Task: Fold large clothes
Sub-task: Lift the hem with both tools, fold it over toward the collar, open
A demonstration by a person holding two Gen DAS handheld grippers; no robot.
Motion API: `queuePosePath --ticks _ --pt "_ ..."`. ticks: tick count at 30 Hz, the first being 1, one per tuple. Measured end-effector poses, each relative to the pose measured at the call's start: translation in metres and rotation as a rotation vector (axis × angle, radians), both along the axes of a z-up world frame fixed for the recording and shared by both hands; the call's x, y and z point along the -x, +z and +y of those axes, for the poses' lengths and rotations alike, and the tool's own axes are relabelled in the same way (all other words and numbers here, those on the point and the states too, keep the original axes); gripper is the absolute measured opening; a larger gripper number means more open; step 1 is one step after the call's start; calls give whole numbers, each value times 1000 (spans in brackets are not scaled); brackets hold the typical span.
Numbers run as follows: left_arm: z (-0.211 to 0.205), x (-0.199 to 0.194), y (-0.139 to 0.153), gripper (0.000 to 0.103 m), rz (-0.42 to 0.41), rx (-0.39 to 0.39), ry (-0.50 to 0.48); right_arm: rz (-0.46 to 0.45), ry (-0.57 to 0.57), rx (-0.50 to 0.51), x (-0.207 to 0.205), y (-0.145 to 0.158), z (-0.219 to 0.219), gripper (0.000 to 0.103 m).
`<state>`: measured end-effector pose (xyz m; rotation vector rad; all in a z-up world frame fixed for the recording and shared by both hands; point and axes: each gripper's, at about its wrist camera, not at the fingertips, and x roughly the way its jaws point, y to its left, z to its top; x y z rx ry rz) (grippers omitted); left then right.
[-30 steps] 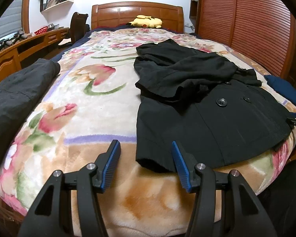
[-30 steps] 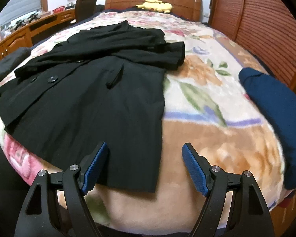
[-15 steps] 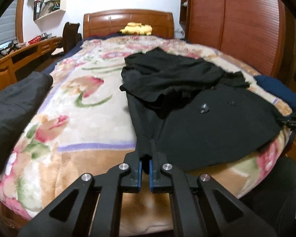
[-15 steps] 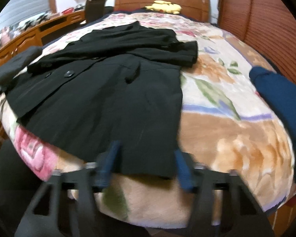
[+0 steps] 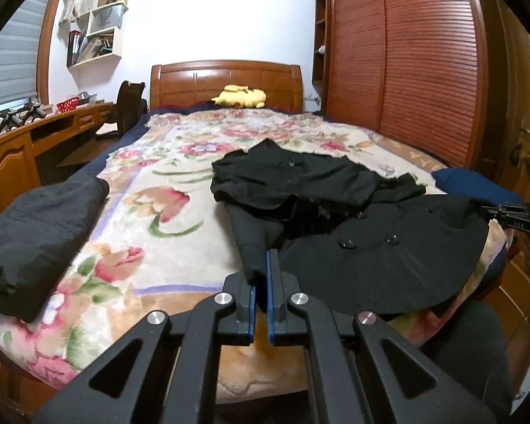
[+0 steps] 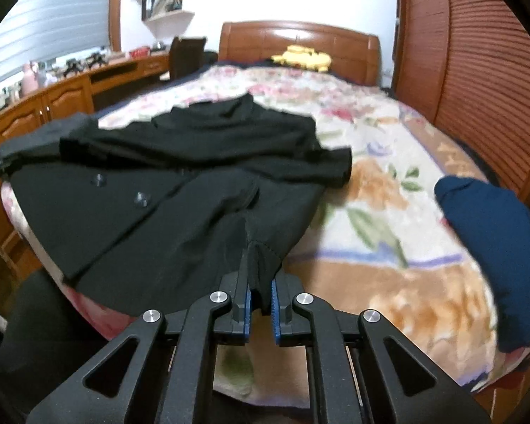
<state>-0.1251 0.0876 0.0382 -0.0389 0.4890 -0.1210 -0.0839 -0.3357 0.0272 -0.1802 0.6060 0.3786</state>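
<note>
Coat: the black coat [image 5: 378,247] lies spread across the foot end of the bed, collar toward the headboard, two dark buttons showing on its front (its upper part is bunched in folds).
Hem corners: both near corners of the coat are lifted off the blanket, each one caught in one of your grippers, and the cloth drapes between them.
Left gripper: your left gripper [image 5: 260,284] is pressed together on the coat's hem corner, with black fabric pinched between its blue pads.
Right gripper: your right gripper [image 6: 260,291] is pinching the other hem corner, a small tuft of black cloth standing up between its pads (this view is slightly blurred).
Blanket: a floral blanket [image 5: 166,212] covers the bed under the coat.
Neighbours: a folded dark grey garment [image 5: 35,233] rests on the blanket's left edge, well apart from the coat; a navy blue garment [image 6: 494,258] lies at the right edge.
Farther off: a yellow plush toy [image 5: 238,96] sits by the wooden headboard [image 5: 226,81].
Room: a wooden desk [image 5: 24,141] runs along the left, and a slatted wardrobe [image 5: 424,56] stands on the right.
</note>
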Motion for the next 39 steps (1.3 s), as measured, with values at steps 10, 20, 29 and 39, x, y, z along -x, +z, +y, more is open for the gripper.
queuePosePath --ticks 10,20,29,39 --pt "3 46 27 1 -83 -16 -13 -97 0 -28 43 36 -8 5" --pt "12 68 57 1 -156 -13 7 -159 40 -34 69 68 0 5" --pt "19 79 99 1 -246 4 6 -266 42 -69 90 108 2 5" --pt "36 -1 97 1 -171 -18 75 -279 33 -34 36 119 10 5"
